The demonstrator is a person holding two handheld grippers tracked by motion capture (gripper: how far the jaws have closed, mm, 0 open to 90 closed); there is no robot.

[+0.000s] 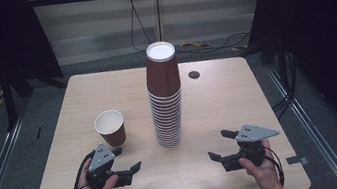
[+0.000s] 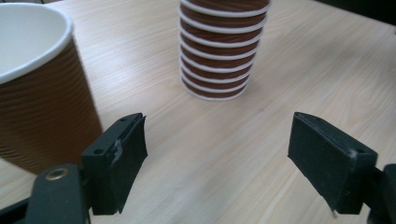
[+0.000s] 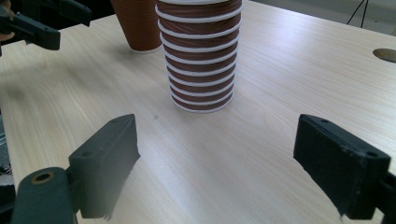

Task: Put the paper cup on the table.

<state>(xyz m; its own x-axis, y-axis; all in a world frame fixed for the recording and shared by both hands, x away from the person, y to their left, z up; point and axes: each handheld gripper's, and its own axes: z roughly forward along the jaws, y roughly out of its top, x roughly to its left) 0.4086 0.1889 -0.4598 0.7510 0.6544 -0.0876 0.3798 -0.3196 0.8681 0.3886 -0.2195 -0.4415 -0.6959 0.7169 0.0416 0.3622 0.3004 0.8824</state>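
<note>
The upright stack of cups is stood mid-table, far of both tools and between them. A single cup is set just beyond the left tool, which is judged nearer it; the left tool and the right tool are both held released, nothing gripped.

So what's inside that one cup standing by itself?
The single cup stands upright with its mouth open. Its white inner wall shows, with nothing visible inside. The very bottom is hidden by the near wall, so something small and flat there cannot be ruled out.
</note>
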